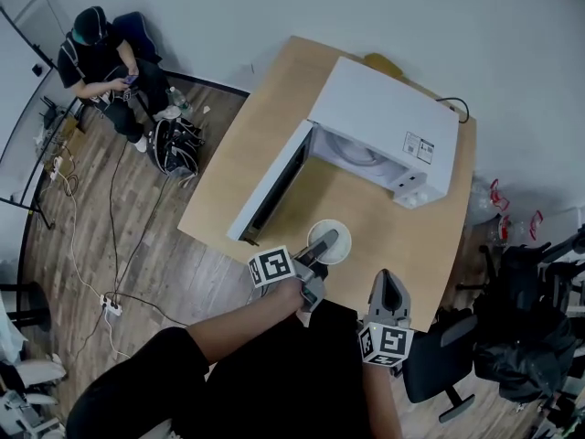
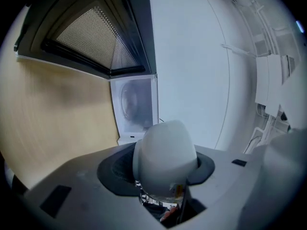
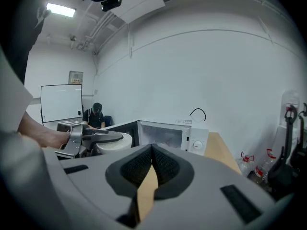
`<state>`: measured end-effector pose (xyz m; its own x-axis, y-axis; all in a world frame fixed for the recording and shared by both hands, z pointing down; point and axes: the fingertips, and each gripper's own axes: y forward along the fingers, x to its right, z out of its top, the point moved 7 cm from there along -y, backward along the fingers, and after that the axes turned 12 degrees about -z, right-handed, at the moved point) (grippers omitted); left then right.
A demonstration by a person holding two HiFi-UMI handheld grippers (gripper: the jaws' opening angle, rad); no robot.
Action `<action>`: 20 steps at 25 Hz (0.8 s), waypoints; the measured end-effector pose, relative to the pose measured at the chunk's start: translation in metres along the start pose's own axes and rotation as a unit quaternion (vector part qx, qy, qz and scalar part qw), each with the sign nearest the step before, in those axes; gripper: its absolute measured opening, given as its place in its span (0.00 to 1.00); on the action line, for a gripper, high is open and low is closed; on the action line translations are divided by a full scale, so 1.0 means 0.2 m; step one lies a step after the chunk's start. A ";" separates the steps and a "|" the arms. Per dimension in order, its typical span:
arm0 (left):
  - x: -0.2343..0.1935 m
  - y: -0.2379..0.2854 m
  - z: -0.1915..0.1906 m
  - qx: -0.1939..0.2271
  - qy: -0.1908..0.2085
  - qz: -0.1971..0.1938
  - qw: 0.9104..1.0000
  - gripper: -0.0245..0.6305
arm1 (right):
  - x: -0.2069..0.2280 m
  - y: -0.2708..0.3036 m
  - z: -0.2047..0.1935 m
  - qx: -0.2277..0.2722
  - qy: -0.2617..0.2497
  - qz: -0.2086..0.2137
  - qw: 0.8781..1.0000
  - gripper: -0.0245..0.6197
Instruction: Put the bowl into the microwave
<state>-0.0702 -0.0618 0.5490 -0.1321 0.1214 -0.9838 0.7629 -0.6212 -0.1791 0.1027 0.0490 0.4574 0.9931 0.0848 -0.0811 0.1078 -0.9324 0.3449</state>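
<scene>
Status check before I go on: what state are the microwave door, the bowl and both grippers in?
Microwave door: swung wide open.
Bowl: upright, gripped at its rim, outside the microwave.
Left gripper: jaws shut on the bowl.
Right gripper: jaws shut, nothing between them.

HIDDEN: bowl point(image 3: 120, 145) partly behind left gripper point(image 3: 117, 136) | CUT OFF: microwave door point(image 2: 96, 37) at frame top | ILLEGIBLE: microwave sticker point(image 1: 419, 147) print, too small
</scene>
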 end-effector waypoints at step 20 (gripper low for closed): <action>-0.36 0.63 0.33 0.067 0.036 0.071 0.995 0.35 | 0.29 0.65 0.03 -0.017 -0.022 0.117 0.993 0.13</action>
<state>-0.0064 -0.2008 0.5959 0.0198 0.0765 -0.9969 0.6792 -0.7327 -0.0427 0.1731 -0.0690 0.4917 0.9883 -0.1487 -0.0351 -0.1234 -0.9123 0.3905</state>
